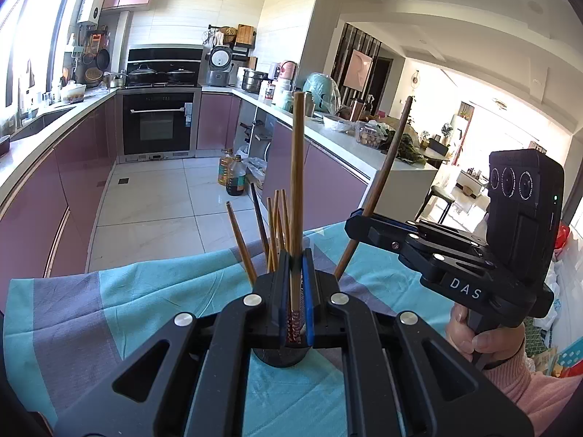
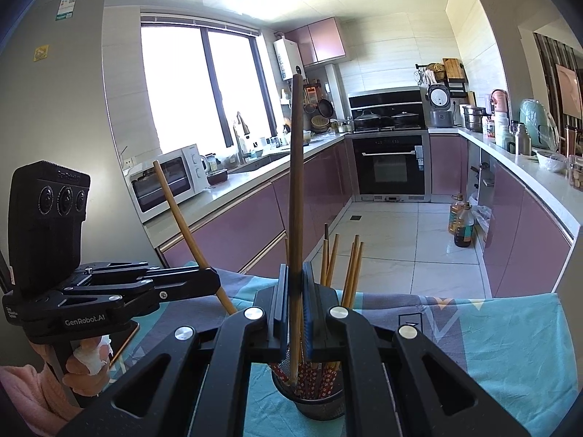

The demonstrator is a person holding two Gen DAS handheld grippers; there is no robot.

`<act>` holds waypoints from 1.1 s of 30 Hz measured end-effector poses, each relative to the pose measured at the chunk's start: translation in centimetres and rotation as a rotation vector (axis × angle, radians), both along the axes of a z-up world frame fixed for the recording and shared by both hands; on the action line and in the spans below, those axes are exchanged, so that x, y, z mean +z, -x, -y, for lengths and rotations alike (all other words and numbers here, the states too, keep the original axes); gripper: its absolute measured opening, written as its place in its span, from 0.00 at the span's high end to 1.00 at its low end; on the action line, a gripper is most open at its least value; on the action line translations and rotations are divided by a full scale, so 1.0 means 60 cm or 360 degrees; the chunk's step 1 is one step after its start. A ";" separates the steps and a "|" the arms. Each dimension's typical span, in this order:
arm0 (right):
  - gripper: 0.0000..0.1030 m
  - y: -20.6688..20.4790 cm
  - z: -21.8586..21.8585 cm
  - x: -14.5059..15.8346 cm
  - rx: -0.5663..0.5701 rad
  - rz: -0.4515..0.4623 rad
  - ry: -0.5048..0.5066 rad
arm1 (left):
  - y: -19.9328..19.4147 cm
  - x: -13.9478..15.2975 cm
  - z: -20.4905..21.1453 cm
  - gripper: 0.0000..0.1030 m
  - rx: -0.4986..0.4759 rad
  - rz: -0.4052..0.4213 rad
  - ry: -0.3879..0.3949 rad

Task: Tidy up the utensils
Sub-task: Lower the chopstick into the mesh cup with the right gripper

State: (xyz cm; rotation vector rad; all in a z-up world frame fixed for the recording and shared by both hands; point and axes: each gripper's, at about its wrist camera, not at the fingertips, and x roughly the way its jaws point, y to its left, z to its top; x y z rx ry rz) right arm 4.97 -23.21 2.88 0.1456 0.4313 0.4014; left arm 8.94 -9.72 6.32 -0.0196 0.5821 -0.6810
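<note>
From the left wrist view, the left gripper [image 1: 297, 273] is closed tight on a light bamboo chopstick [image 1: 298, 189] that stands almost upright between its blue pads, its patterned lower end dipping toward the dark holder [image 1: 280, 358] just below the jaws. Only a sliver of that holder shows here, under the gripper body, and the other chopsticks [image 1: 275, 229] rise behind the jaws in a loose fan. To the right, the right gripper [image 1: 359, 218] is seen from the side, clamped on a darker chopstick [image 1: 379, 185] that leans up and to the right; a hand [image 1: 473, 331] in a pink sleeve grips its handle. The holder stands on a teal and grey cloth [image 1: 145, 291], with the kitchen floor and a stove beyond. From the right wrist view, the right gripper [image 2: 296, 284] is closed on the darker chopstick [image 2: 296, 189], nearly vertical from this side, its lower end inside the holder [image 2: 320, 406], which shows here as a black mesh cup with red flower-patterned chopstick ends in it. The remaining chopsticks [image 2: 349, 269] lean to the right behind the jaws. At the left, the left gripper [image 2: 215, 280] holds the bamboo chopstick [image 2: 182, 218] tilted up and to the left. A hand [image 2: 83, 360] with white wrapping on one finger holds that handle. A microwave [image 2: 167, 178] and a window appear only here.
</note>
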 end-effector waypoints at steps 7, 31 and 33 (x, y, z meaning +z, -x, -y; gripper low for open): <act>0.94 -0.010 -0.004 -0.006 -0.0011 -0.0020 0.0019 | -0.005 0.003 0.004 0.93 0.0005 -0.0010 -0.0011; 0.94 -0.021 -0.011 -0.037 -0.0016 -0.0100 0.0053 | -0.015 0.004 0.022 0.93 0.0001 -0.0067 -0.0051; 0.94 -0.022 -0.011 -0.038 -0.0016 -0.0104 0.0055 | -0.016 0.004 0.024 0.93 0.0003 -0.0069 -0.0051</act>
